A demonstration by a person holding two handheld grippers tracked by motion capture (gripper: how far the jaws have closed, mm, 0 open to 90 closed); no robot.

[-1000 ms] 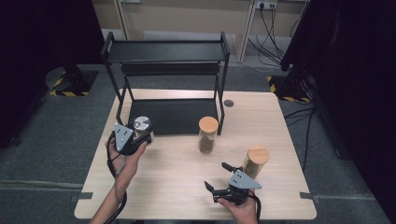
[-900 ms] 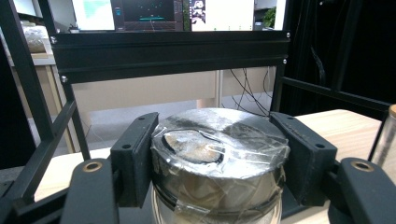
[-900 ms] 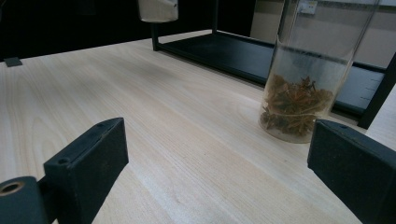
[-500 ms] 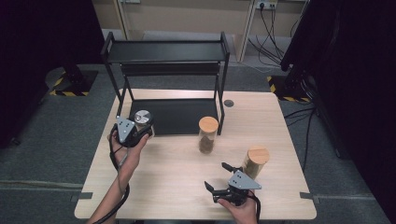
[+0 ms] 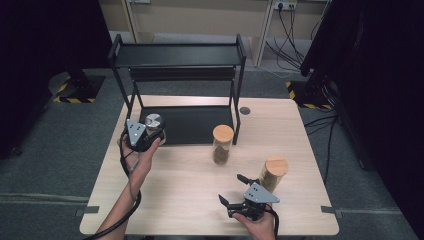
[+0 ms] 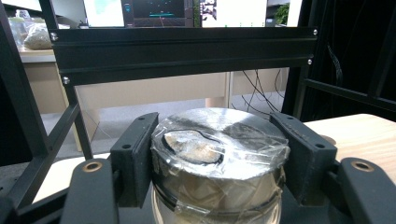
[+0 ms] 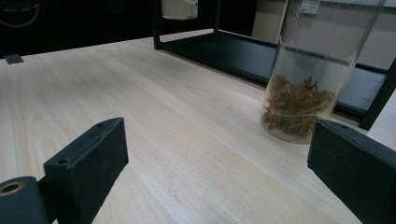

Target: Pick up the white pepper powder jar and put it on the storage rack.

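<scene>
One black two-shelf rack (image 5: 177, 55) stands just ahead of the left gripper (image 5: 145, 135). Three jars in all: two wooden-lidded ones, a spice jar (image 5: 222, 144) ahead of the right gripper (image 5: 239, 192) and another jar (image 5: 272, 173) just to its right, plus one foil-topped jar (image 6: 219, 163) clamped between the left gripper's jaws. The right gripper's jaws stand apart, holding nothing.

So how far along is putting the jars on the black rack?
Nothing stands on the rack yet. In hand: the left gripper is clamped on the metal-lidded jar, at the rack's lower shelf. Left: the star anise jar and cork-lidded jar on the table; the right gripper is open, empty.
</scene>
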